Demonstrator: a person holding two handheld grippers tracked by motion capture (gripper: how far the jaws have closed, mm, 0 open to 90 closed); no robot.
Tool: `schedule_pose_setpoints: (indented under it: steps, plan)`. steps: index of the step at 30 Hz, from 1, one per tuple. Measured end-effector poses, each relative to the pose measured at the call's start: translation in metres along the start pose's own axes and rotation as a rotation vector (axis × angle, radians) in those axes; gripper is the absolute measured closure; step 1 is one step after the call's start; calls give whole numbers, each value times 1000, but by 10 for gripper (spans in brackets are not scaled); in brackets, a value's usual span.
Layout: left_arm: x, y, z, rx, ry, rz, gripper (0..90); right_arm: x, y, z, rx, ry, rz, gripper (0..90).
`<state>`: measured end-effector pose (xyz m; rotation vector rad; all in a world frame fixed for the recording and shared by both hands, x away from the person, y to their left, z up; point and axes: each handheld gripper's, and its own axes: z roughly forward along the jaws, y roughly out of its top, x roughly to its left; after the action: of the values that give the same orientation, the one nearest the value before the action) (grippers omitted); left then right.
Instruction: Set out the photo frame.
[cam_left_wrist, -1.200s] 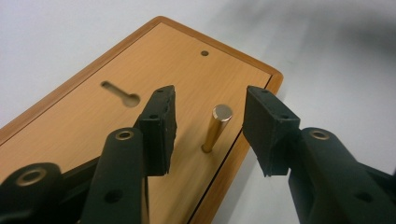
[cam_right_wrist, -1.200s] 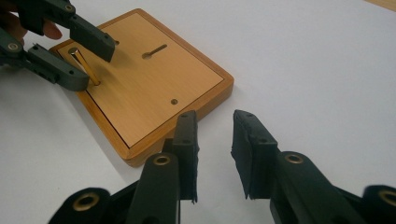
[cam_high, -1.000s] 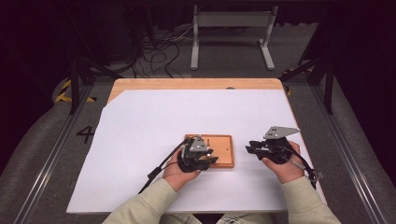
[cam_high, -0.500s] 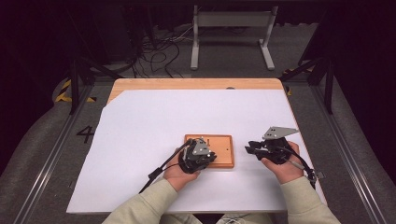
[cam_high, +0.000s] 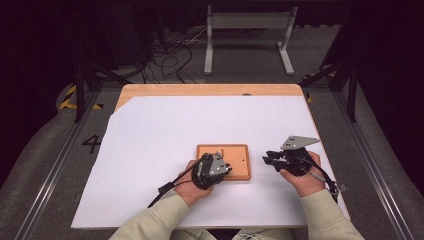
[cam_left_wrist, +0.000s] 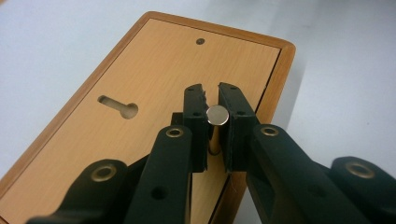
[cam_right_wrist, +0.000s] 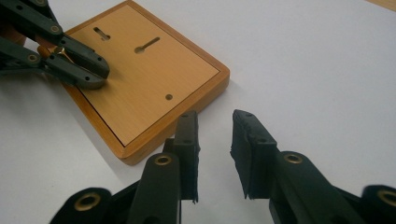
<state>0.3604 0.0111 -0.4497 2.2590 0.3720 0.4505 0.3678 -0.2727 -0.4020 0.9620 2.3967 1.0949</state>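
Observation:
A small wooden board (cam_high: 235, 156) with keyhole slots lies on the white sheet, seen close up as the board (cam_left_wrist: 140, 70) in the left gripper view. A short metal pin (cam_left_wrist: 217, 115) with a round silver top stands on it. My left gripper (cam_left_wrist: 211, 89) has just been closing and its pads now press on the pin from both sides. From above, the left gripper (cam_high: 226, 169) is over the board's near left corner. My right gripper (cam_right_wrist: 215, 116) hovers open above the sheet just right of the board (cam_right_wrist: 154, 70), with nothing between its jaws.
The white sheet (cam_high: 165, 130) covers most of a wooden table (cam_high: 200, 90). A metal stand (cam_high: 247, 30) and cables (cam_high: 170, 55) are on the floor beyond the far edge. The left gripper's cable (cam_high: 165, 190) trails across the sheet towards the person.
My left hand has shifted slightly towards the person over the board's near left corner. The right hand has stayed where it was.

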Motion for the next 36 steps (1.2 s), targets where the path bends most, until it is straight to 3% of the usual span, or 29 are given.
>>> schedule_pose_setpoints:
  steps: [8, 13, 21, 29, 36]
  plan:
    - [-14, -3, -3, -20, 78, 113, 813, 1, 2, -1, -14, -3, 2, 645]
    - [-23, -5, -5, -31, 134, 214, 806, 3, 8, 1, -37, 18, 31, 528]
    - [-32, -7, -6, -36, 176, 274, 807, 8, 22, 11, -42, 55, 24, 442]
    - [-33, -8, -6, -40, 182, 286, 808, 1, 33, 31, -30, 130, 91, 361]
    - [-35, -8, -7, -40, 186, 296, 811, -5, 42, 55, 24, 171, 128, 283]
